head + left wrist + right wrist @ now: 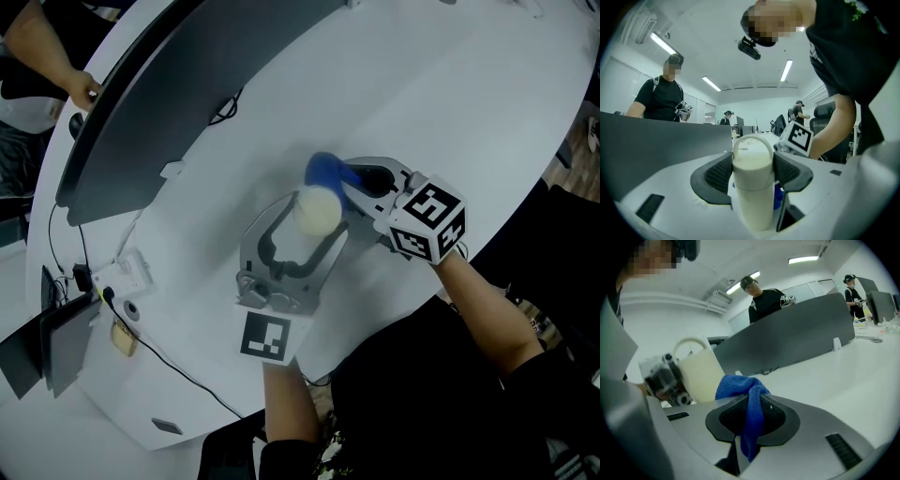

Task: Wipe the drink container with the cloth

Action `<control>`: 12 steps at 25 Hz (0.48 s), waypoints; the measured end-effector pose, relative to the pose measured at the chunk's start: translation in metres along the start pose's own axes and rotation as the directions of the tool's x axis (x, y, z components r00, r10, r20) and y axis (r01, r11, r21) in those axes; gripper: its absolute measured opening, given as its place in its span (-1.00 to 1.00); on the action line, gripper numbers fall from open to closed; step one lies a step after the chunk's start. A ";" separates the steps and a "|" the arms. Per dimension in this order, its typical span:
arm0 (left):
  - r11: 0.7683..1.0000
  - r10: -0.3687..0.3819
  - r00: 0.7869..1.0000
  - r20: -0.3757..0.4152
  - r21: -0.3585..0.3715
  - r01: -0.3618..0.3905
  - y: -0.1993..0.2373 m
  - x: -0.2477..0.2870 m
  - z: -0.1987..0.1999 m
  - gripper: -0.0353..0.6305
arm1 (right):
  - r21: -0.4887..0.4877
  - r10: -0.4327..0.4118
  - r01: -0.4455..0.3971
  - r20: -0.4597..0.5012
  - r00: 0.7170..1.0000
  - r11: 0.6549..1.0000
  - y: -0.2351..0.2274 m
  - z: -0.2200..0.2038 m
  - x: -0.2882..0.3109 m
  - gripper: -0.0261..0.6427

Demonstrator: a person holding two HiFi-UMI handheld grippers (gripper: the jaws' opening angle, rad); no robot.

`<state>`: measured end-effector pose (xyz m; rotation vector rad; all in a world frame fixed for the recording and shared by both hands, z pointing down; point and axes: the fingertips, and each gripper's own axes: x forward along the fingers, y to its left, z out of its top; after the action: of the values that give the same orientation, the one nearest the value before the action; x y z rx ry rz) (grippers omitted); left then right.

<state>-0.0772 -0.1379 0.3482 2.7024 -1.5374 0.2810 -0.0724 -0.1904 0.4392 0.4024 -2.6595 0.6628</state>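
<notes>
A cream drink container point(317, 212) with a loop handle stands upright on the white table point(450, 103). My left gripper point(302, 229) is shut on the container point(753, 185), its pads pressing both sides of the body. My right gripper point(354, 184) is shut on a blue cloth point(326, 171), which bunches out past the jaws against the far side of the container. In the right gripper view the cloth point(749, 401) hangs between the pads, touching the container point(700, 376).
A dark grey partition point(178, 84) runs along the table's far left. Cables, a white adapter point(127, 274) and a small tan tag lie near the table's left edge. People stand behind the partition point(661, 96).
</notes>
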 end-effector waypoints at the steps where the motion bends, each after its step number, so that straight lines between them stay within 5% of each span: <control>1: 1.000 -0.001 1.000 0.002 -0.002 0.001 0.000 0.000 0.000 -0.08 | -0.027 -0.023 0.022 -0.050 0.998 0.999 -0.004 -0.015 0.005 -0.80; 7: 0.999 0.028 0.999 -0.045 0.023 -0.027 0.002 0.000 -0.002 -0.07 | -0.158 -0.088 0.068 -0.124 0.988 0.985 -0.011 -0.039 0.011 -0.79; 12: 0.986 0.167 0.980 -0.111 0.035 -0.164 0.000 -0.006 0.000 -0.06 | -0.153 -0.077 0.059 -0.116 0.990 0.986 -0.010 -0.039 0.011 -0.79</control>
<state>-0.0803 -0.1334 0.3469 2.5309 -1.7382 0.4527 -0.0673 -0.1817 0.4800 0.3959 -2.5463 0.4488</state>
